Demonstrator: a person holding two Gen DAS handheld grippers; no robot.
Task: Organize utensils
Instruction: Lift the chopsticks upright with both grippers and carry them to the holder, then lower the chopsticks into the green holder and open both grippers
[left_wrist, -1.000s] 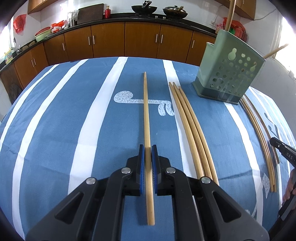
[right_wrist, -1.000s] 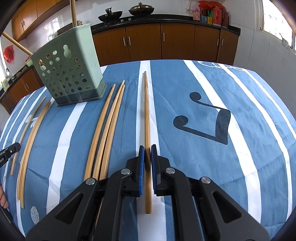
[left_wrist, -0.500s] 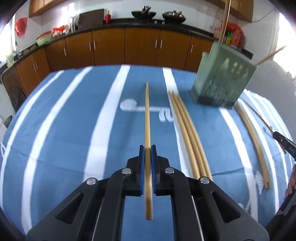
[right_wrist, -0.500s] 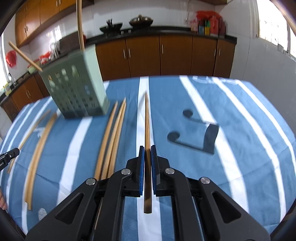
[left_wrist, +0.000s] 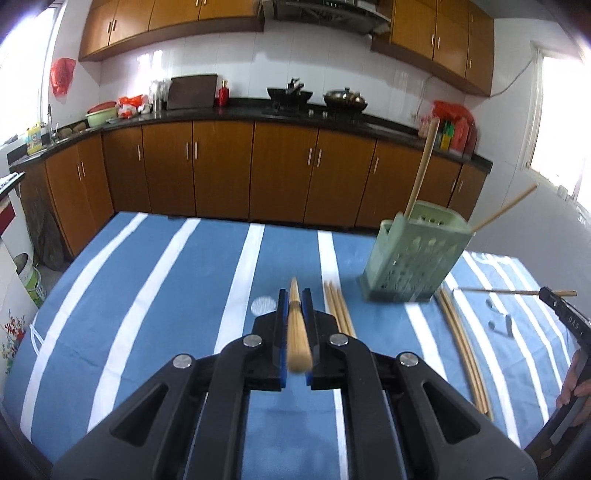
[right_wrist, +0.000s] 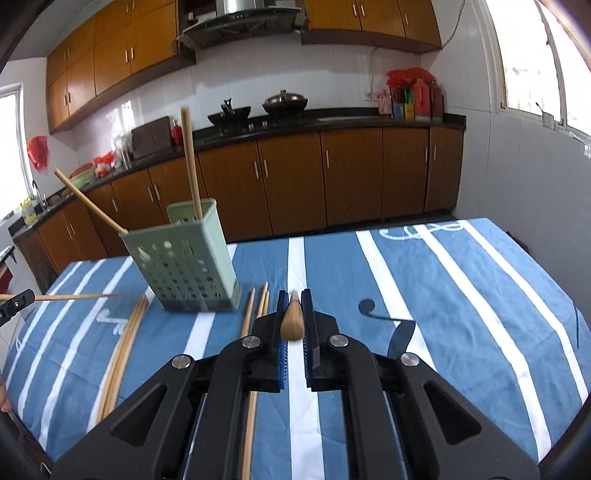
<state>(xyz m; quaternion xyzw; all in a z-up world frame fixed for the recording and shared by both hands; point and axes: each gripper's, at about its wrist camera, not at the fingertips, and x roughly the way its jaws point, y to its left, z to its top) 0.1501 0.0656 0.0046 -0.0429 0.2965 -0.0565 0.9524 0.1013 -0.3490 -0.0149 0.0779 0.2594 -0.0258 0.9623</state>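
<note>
L gripper (left_wrist: 294, 295): blue-padded jaws nearly closed, clamped on one light wooden chopstick (left_wrist: 297, 332), lifted off the blue-and-white striped tablecloth (left_wrist: 166, 295), pointing fwd along my fingers, butt end toward cam. R gripper (right_wrist: 294, 295): same deal, jaws pinched on a second wooden chopstick (right_wrist: 292, 321), also off the cloth. Each stick visible from the other cam, roughly level: mine on the R shows at far right of the left view, tip toward the holder.

Pale green perforated plastic utensil holder (left_wrist: 413, 258) stands on the cloth fwd-right of L gripper, fwd-left of R. Two chopsticks already in it (left_wrist: 421, 173), leaning out at diff angles, so top opening partly taken.

Loose stuff around: bundle of three chopsticks (left_wrist: 338, 306) flat on cloth just right of L gripper, btwn it and the holder. Another bundle (left_wrist: 461, 339) on the holder's far side, nearer R gripper in the left view. Neither touches the holder afaict.

Bkgd: brown wooden cabinets (left_wrist: 221, 170), black countertop w/ woks (left_wrist: 291, 94).
</note>
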